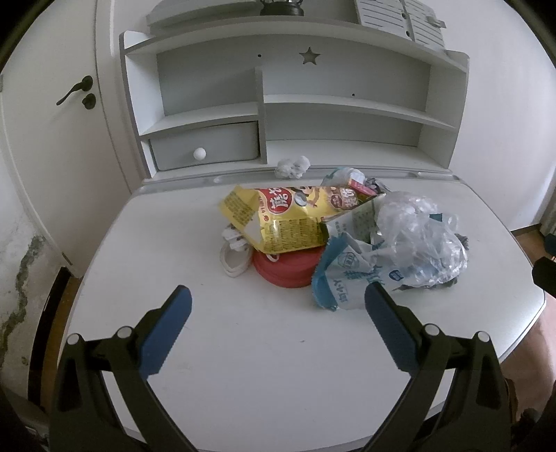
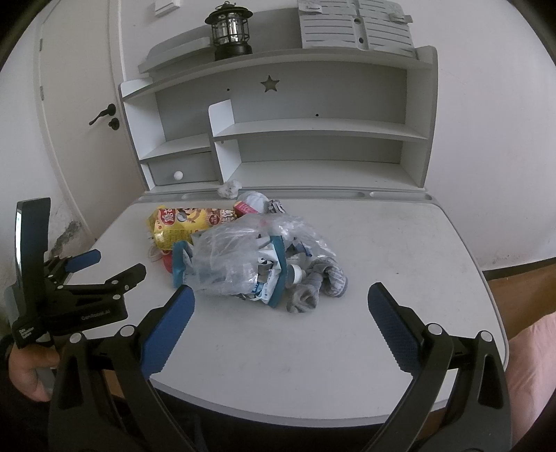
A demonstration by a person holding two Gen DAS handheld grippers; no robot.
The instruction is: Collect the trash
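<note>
A heap of trash lies mid-desk: a yellow snack bag (image 1: 278,217) (image 2: 184,222), a red lid (image 1: 286,267) under it, a crumpled clear plastic bag (image 1: 418,240) (image 2: 243,257), a blue-and-white wrapper (image 1: 342,278) (image 2: 278,278) and grey socks (image 2: 318,283). A crumpled tissue (image 1: 292,166) (image 2: 229,188) sits behind the heap. My left gripper (image 1: 278,306) is open, hovering just short of the heap. My right gripper (image 2: 281,306) is open too, empty, near the socks and the plastic bag. The left gripper (image 2: 104,267) also shows at the left of the right wrist view.
The white desk (image 1: 243,347) has a rounded front edge and a hutch of shelves (image 1: 312,104) with a small drawer (image 1: 205,146) behind. A black lantern (image 2: 229,31) stands on top. A door (image 1: 52,121) is at the left. A hand (image 2: 27,372) holds the left gripper.
</note>
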